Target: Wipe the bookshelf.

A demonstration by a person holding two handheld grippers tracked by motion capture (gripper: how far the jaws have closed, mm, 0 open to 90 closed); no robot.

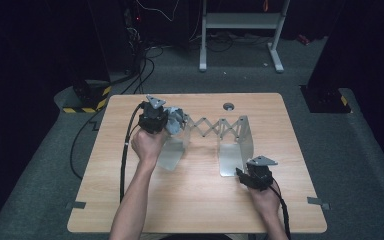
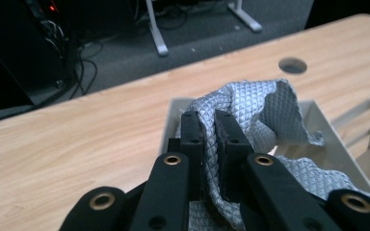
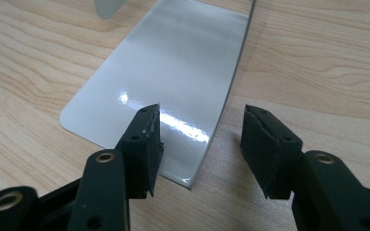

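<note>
Wooden table [image 1: 195, 200] stands on grey carpet [image 1: 360, 150].

Both forearms are bare, no sleeves showing. The left gripper [image 1: 156, 118] and right gripper [image 1: 256, 176] are matte black, each topped by a grey three-cornered plate, each trailing a black cable back towards the near table edge. Up close, the jaws are blocky black bars with brass-ringed rivet holes, small screw holes, and worn, scuffed rubber pads [image 3: 149, 139].
</note>
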